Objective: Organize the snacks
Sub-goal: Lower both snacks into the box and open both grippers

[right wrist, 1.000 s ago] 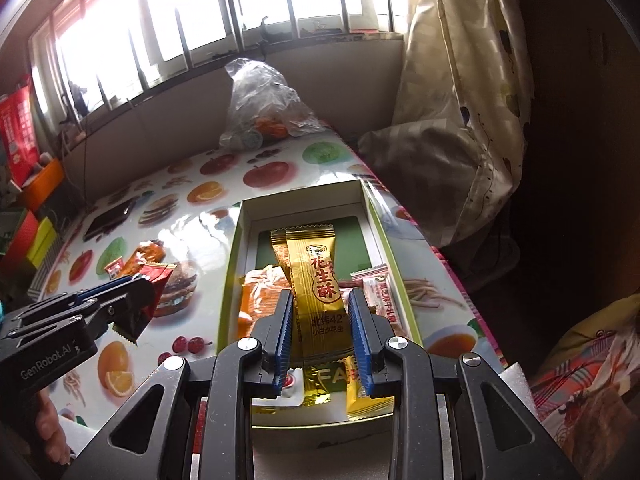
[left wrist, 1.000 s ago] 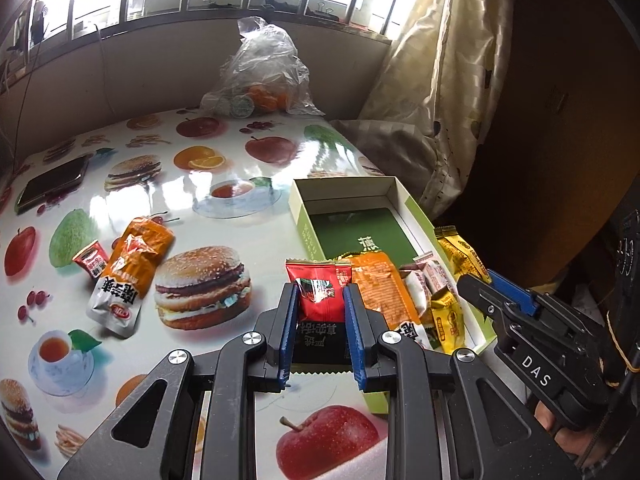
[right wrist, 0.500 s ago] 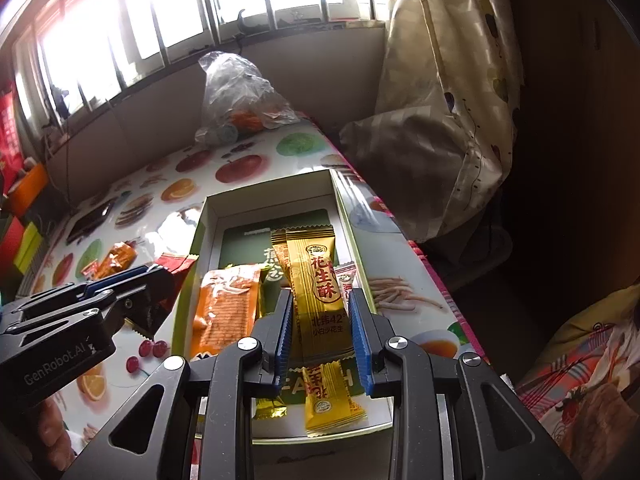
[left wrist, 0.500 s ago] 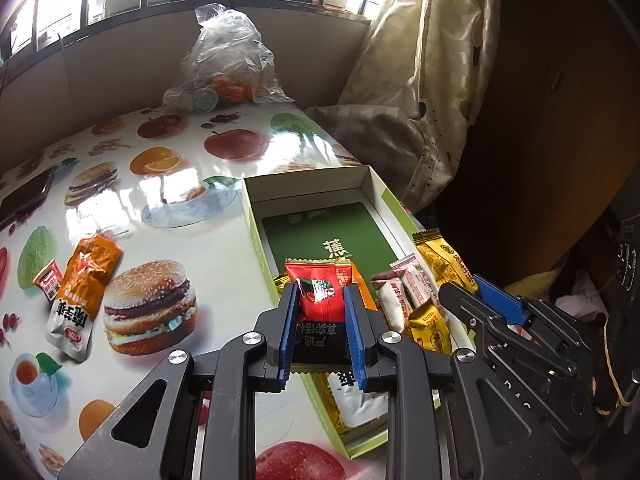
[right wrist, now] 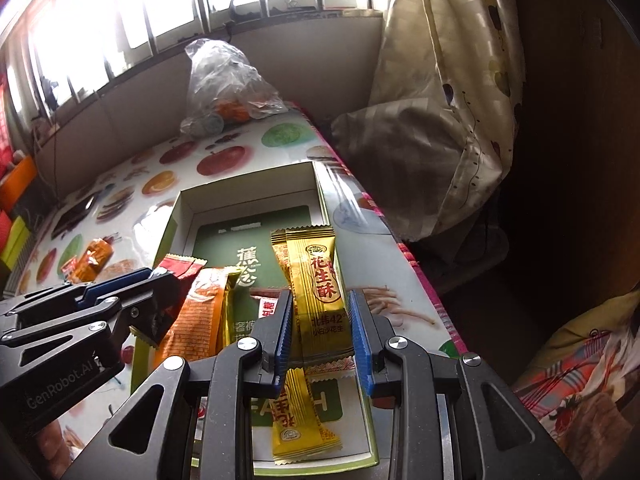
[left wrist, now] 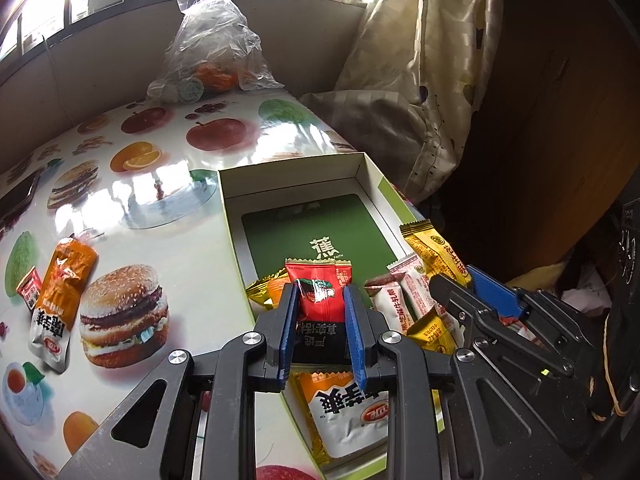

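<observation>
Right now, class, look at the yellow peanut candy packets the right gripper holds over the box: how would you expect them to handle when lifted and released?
The yellow peanut candy packets stand straight out beyond the right gripper without drooping, so probably fairly stiff. The foil looks glossy, so they may slip in a loose grip. Flat and slim, they should land flat in the box, not roll.

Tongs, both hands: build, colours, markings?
Both identical: black angular linkage arms with silver pivot bolts and blue ribbed pads. Left tongs read "GenRobot.AI" on the side in the right wrist view. Right tongs: no lettering legible now. No cables or sleeves visible.
</observation>
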The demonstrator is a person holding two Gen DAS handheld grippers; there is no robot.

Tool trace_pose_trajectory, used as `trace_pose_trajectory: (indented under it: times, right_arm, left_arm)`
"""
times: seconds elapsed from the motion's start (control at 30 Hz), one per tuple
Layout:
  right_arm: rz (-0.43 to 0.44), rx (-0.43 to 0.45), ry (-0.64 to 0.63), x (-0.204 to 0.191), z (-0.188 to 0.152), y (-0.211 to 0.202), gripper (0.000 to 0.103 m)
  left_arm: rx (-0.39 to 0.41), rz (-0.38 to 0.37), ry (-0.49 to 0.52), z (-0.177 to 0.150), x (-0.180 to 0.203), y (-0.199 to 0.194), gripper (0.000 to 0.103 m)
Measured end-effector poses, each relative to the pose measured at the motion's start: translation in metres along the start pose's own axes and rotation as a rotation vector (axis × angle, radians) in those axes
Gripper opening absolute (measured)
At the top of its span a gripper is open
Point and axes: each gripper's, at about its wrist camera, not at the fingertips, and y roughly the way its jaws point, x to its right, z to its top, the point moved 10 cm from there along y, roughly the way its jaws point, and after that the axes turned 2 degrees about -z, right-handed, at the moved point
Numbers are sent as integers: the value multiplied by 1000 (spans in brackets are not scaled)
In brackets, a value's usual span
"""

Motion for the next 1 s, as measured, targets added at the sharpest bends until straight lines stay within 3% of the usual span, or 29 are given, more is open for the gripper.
trace_pose_trajectory:
  times: [0.83,1.0]
  right_arm:
    - [31,5,-47,-5,11,15,30]
    - [32,1,-53,-7,11,15,32]
  left_arm:
    - [-32,6,-14,3,0,20,26]
    - [-37,4,-23,2,-1,20,41]
